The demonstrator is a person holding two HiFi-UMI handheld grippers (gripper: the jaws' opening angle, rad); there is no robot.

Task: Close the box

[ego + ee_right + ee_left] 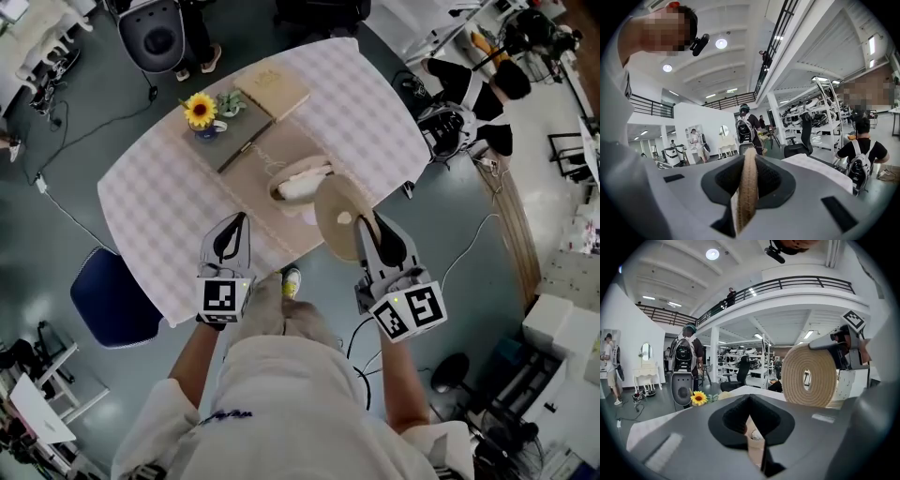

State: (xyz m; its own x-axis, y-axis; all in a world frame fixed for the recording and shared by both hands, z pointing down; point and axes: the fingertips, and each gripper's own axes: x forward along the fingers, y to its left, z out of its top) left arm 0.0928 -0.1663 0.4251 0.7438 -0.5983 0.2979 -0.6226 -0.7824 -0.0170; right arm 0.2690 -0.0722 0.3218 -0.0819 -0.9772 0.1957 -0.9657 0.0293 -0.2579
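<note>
A beige oval box [300, 182] stands open on the tan runner near the table's front edge, with white stuff inside. My right gripper [367, 228] is shut on the rim of its round woven lid [337, 217], which hangs upright just right of the box and off the table's edge. In the right gripper view the lid [748, 187] shows edge-on between the pads. The left gripper view shows the lid [809, 376] face-on to its right. My left gripper [240, 221] hovers at the table's front edge, left of the box, its tips together and holding nothing.
The table [159, 197] has a checked cloth. At its back stand a sunflower in a cup [200, 111], a tan book [273, 90] and a dark flat book [246, 144]. A blue chair [112, 300] sits at the left. People stand beyond the table.
</note>
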